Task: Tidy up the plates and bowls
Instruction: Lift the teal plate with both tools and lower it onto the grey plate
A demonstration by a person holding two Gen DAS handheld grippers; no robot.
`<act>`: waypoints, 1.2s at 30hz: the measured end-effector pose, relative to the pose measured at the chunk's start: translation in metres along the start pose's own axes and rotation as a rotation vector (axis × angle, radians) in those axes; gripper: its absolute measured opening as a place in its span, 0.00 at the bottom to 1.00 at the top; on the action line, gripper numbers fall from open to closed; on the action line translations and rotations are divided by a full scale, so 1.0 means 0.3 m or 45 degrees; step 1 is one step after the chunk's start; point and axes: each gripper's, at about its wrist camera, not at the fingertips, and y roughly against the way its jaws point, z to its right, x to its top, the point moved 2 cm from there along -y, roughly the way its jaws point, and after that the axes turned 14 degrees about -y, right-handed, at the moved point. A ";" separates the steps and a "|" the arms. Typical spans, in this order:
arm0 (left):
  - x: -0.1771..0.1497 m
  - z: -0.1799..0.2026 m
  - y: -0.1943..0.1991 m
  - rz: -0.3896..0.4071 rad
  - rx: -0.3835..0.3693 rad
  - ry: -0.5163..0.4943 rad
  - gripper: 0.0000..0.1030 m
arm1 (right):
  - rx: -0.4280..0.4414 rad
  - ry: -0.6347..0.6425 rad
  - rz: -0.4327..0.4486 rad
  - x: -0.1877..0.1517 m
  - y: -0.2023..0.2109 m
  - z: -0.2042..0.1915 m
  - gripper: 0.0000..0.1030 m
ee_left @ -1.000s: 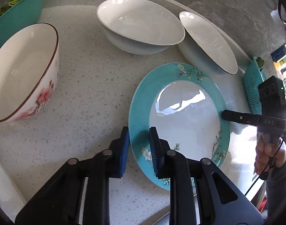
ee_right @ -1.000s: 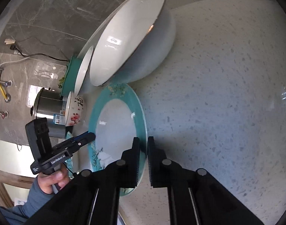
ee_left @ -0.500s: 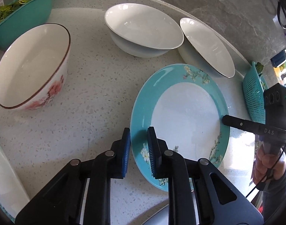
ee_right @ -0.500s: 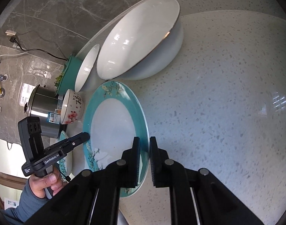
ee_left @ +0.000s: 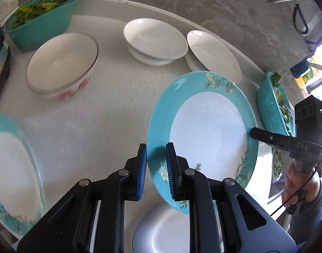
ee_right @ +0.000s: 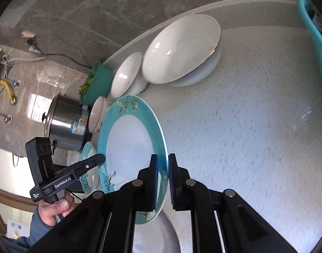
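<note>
Plate: teal-rimmed plate [ee_left: 207,130] with a white centre and little blossom sprigs printed on the rim, glossy glaze, round and shallow. It's up off the speckled countertop [ee_left: 110,109], held by both tools at once, one on each side of the rim.
Left gripper: left gripper [ee_left: 155,168] is clamped on the plate's near-left rim, ribbed blue pads either side of the edge, black plastic arms with silver pivot pins.
Right gripper: right gripper [ee_right: 162,181] is pinching the opposite rim, pads closed right onto the thin edge. From the left camera you can read "DAS" on its black body.
Writing: "GenRobot.AI" is printed in white on the left tool's handle, seen from the right camera. There's a smaller white label below it, too tiny to read.
Hands: a hand [ee_right: 55,208] in a grey-blue sleeve wraps that handle.
Ahead of the left tool: two white bowls [ee_left: 154,38], smooth and plain, one a stacked pair. Further left, a bowl with a red flower pattern [ee_left: 61,65] and a dark rim line.
Left of it: a second teal plate [ee_left: 13,168], blurry.
Extras: teal plastic baskets [ee_left: 42,16] with greens, and a steel pot [ee_right: 65,122] with a sticker I can't read.
</note>
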 end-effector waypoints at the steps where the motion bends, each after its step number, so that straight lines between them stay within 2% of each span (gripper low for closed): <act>1: -0.023 0.006 0.014 -0.002 -0.003 0.002 0.15 | -0.002 0.012 -0.002 -0.021 0.010 -0.008 0.12; 6: -0.194 0.053 0.085 -0.018 0.005 0.023 0.15 | -0.036 0.069 -0.026 -0.143 0.031 -0.033 0.12; 12: -0.403 0.081 0.106 -0.079 0.017 0.069 0.15 | -0.060 0.080 -0.106 -0.288 -0.010 -0.004 0.12; 16: -0.486 0.095 0.105 -0.107 0.060 0.054 0.16 | -0.094 0.090 -0.157 -0.350 -0.046 0.029 0.12; 22: -0.569 0.115 0.091 -0.128 0.099 0.050 0.16 | -0.128 0.120 -0.188 -0.410 -0.077 0.043 0.12; 29: -0.593 0.141 0.051 -0.133 0.160 0.010 0.16 | -0.174 0.173 -0.172 -0.439 -0.099 0.046 0.13; 36: -0.580 0.227 0.016 -0.146 0.278 -0.101 0.15 | -0.312 0.358 -0.112 -0.484 -0.115 0.017 0.17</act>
